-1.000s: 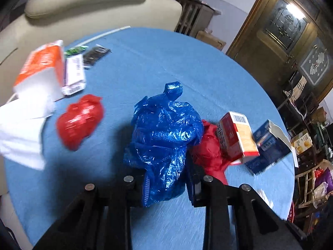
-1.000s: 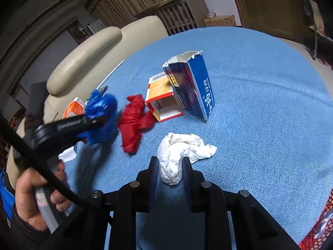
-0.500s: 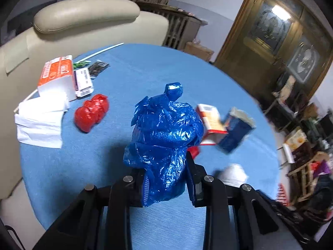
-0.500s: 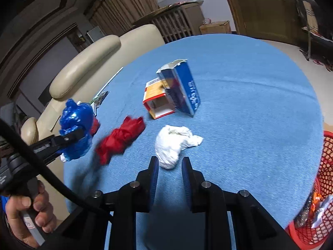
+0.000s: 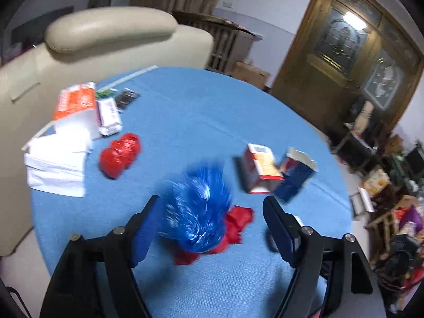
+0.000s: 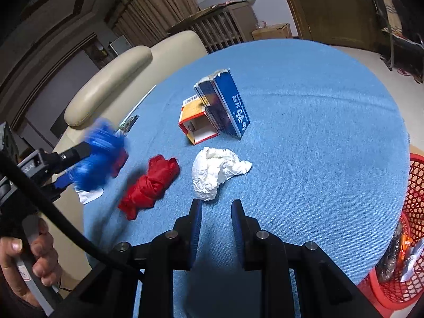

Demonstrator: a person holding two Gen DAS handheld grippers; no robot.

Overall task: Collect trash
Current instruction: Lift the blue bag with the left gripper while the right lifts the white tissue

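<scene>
My left gripper (image 5: 212, 205) is wide open above the blue table. The blue plastic bag (image 5: 197, 212) is blurred between its fingers, loose and falling; it also shows in the right wrist view (image 6: 99, 156). A crumpled red bag (image 5: 235, 222) lies under it, also in the right wrist view (image 6: 149, 185). My right gripper (image 6: 216, 209) is nearly closed and empty, just short of the crumpled white paper (image 6: 216, 171). A red-orange carton (image 6: 197, 124) and a blue carton (image 6: 225, 106) lie beyond. A red mesh trash basket (image 6: 413, 212) stands at the right table edge.
A second red wad (image 5: 120, 155), white papers (image 5: 57, 164), an orange-white box (image 5: 75, 106) and small packets (image 5: 110, 116) lie at the left of the round table (image 5: 198, 111). A cream armchair (image 5: 106, 37) stands behind it. A wooden cabinet and clutter are at the right.
My left gripper lifted the blue bag, then opened wide; the bag has left its fingers and drops, blurred. My right gripper pulled back from the white paper.
</scene>
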